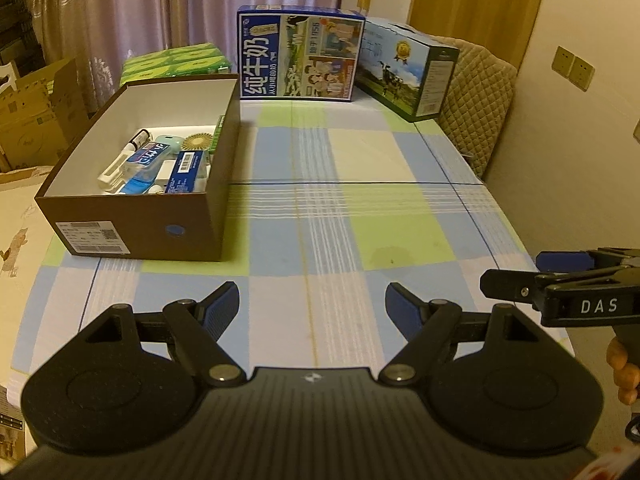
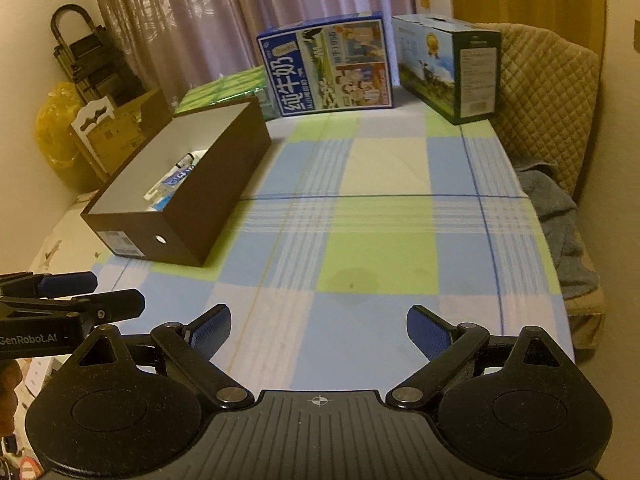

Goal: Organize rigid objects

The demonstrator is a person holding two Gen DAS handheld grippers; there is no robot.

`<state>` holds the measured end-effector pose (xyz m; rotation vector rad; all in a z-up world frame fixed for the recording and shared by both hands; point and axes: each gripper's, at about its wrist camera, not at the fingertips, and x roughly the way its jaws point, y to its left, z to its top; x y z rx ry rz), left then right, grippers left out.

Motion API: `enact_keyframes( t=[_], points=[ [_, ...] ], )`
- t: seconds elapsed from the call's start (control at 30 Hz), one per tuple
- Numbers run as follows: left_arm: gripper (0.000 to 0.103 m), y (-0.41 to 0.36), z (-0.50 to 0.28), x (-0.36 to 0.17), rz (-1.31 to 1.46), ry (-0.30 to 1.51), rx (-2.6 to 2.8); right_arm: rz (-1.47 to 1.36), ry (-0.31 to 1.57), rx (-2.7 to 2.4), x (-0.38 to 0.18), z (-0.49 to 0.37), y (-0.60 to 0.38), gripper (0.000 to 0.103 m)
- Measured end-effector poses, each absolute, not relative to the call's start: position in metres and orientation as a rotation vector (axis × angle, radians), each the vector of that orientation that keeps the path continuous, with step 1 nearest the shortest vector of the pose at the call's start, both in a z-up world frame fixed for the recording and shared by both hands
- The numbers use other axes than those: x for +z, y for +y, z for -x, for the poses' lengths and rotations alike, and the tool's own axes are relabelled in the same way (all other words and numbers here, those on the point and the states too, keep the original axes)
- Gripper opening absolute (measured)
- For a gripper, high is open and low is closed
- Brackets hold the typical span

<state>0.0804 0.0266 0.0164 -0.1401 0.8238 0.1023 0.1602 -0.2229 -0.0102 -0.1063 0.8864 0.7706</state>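
A brown open box (image 1: 188,216) (image 2: 224,184) stands on the left of the checked tablecloth. Inside it lie several small items: a blue carton (image 1: 185,171), a white tube (image 1: 120,165), a round yellow thing (image 1: 196,143); from the right wrist view only a few of them (image 2: 176,178) show. My left gripper (image 1: 312,308) is open and empty above the table's near edge; it also shows from the side in the right wrist view (image 2: 80,296). My right gripper (image 2: 319,330) is open and empty; it also shows at the right of the left wrist view (image 1: 516,276).
A blue milk carton box (image 1: 298,58) (image 2: 326,70) and a green-blue box (image 1: 408,70) (image 2: 452,68) stand at the table's far edge. A green pack (image 1: 176,62) lies behind the brown box. A quilted chair (image 2: 548,92) stands at the right. Cardboard boxes (image 1: 36,112) sit left.
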Motion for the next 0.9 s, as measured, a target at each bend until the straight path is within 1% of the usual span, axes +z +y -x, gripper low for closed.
enact_keyframes(
  t=[0.37,0.9],
  points=[
    [0.078,0.006,-0.064,0.016,0.135,0.82,0.097,0.109,0.889,0.768,-0.012,-0.15,-0.243,0.092],
    [0.078,0.0,-0.05,0.015,0.135,0.815,0.108,0.113,0.888,0.774,-0.012,-0.137,-0.249,0.092]
  ],
)
